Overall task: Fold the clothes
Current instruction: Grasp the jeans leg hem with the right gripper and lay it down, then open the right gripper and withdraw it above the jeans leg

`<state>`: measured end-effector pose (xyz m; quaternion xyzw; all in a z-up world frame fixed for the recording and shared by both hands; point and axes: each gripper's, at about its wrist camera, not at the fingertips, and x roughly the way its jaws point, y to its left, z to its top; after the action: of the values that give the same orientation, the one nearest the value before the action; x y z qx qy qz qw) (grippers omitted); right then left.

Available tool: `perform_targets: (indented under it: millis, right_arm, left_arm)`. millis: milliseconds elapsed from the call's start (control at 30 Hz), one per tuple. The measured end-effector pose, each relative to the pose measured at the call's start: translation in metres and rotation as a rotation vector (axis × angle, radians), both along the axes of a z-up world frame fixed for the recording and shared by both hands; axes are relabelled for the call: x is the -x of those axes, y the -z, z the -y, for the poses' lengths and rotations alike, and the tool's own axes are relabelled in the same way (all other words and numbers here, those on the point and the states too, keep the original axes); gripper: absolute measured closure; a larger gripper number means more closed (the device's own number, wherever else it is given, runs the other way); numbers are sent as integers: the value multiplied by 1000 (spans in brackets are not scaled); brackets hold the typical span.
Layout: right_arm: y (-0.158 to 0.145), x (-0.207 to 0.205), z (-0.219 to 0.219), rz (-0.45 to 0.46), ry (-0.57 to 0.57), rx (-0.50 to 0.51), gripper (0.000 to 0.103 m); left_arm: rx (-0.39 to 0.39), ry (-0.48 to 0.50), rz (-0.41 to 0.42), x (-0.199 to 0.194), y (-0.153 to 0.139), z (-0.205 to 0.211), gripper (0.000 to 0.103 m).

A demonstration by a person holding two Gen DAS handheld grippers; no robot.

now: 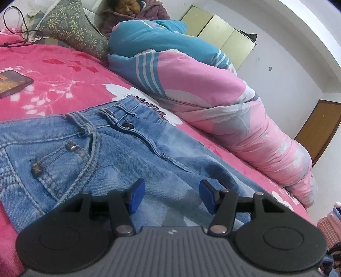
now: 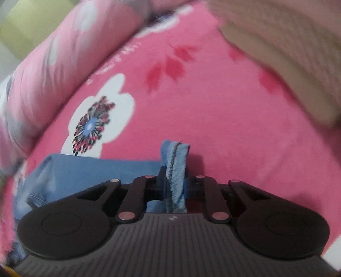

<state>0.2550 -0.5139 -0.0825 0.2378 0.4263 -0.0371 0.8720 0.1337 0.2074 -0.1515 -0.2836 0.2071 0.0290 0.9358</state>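
Light blue jeans [image 1: 106, 153] lie flat on the pink flowered bed sheet [image 1: 64, 70], waistband and button toward the far side. My left gripper [image 1: 172, 191] hovers just over the jeans below the fly, open, its blue pads [image 1: 136, 196] apart with nothing between them. In the right wrist view, my right gripper [image 2: 175, 181] is shut on a folded edge of the jeans [image 2: 177, 155], a stitched seam sticking up between the pads. More denim [image 2: 96, 170] spreads to the left of it on the sheet [image 2: 213, 117].
A rolled pink and blue quilt [image 1: 213, 95] runs along the far side of the bed. A flowered pillow [image 1: 72, 27], a person [image 1: 132, 10] lying behind it, a dark book [image 1: 12, 83] and a black cable [image 1: 19, 36] are at the back left. Blurred beige fabric [image 2: 287, 53] fills the upper right.
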Motion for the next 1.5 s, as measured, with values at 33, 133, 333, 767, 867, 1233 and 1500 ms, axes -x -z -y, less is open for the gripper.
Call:
perform_targets:
  millis: [33, 133, 333, 767, 867, 1233, 1500]
  right_arm:
    - [-13, -7, -7, 42, -29, 59, 91]
    - [-58, -29, -22, 171, -88, 209, 91]
    - [-104, -86, -20, 203, -113, 405, 91]
    - [-20, -155, -14, -40, -78, 731, 73]
    - [-12, -149, -11, -52, -37, 812, 69]
    - [-45, -72, -69, 227, -177, 472, 59]
    - [-24, -70, -270, 348, -695, 211, 62]
  left_arm:
    - [-2, 0, -1, 0, 0, 0, 45]
    - [-7, -1, -3, 0, 0, 1, 45]
    - [-13, -3, -4, 1, 0, 2, 45]
    - [-16, -2, -6, 1, 0, 1, 45]
    - [-16, -1, -6, 1, 0, 1, 45]
    - [-18, -2, -8, 1, 0, 2, 45]
    - [-20, -2, -10, 0, -1, 2, 45]
